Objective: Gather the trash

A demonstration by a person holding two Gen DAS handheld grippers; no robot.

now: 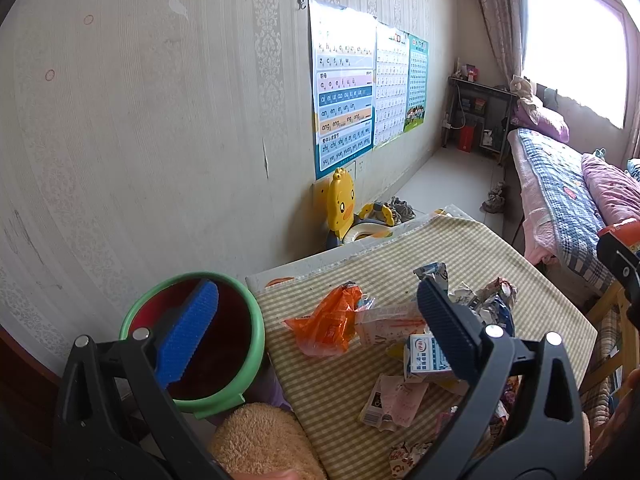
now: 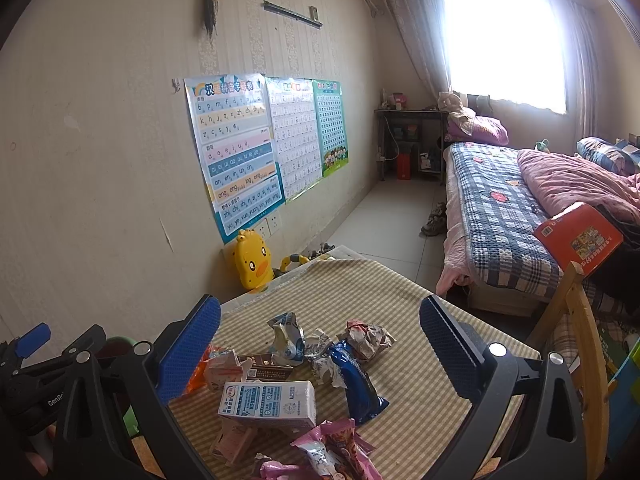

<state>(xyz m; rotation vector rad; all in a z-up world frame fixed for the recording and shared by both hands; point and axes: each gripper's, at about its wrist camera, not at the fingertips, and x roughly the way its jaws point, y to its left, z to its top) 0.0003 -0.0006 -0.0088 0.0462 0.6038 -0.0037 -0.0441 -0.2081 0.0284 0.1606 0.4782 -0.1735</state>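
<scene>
Trash lies scattered on a table with a yellow checked cloth point(image 1: 460, 248): an orange wrapper point(image 1: 330, 326), a white-and-blue milk carton point(image 2: 267, 402), a dark blue wrapper point(image 2: 358, 384), crumpled paper point(image 2: 368, 338) and pink wrappers point(image 2: 332, 450). A green bin with a dark red inside point(image 1: 208, 340) stands off the table's left edge. My left gripper point(image 1: 316, 334) is open, one finger over the bin, the other over the trash. My right gripper point(image 2: 320, 356) is open above the pile, nothing between its fingers. The left gripper point(image 2: 32, 364) also shows at the right wrist view's left edge.
A yellow duck potty point(image 1: 342, 204) sits by the papered wall with posters point(image 2: 240, 152). A bed with checked quilt point(image 2: 504, 216) and an orange box point(image 2: 578, 236) lies right. A wooden chair back point(image 2: 576, 320) stands beside the table. A tan fluffy thing point(image 1: 264, 440) lies near the bin.
</scene>
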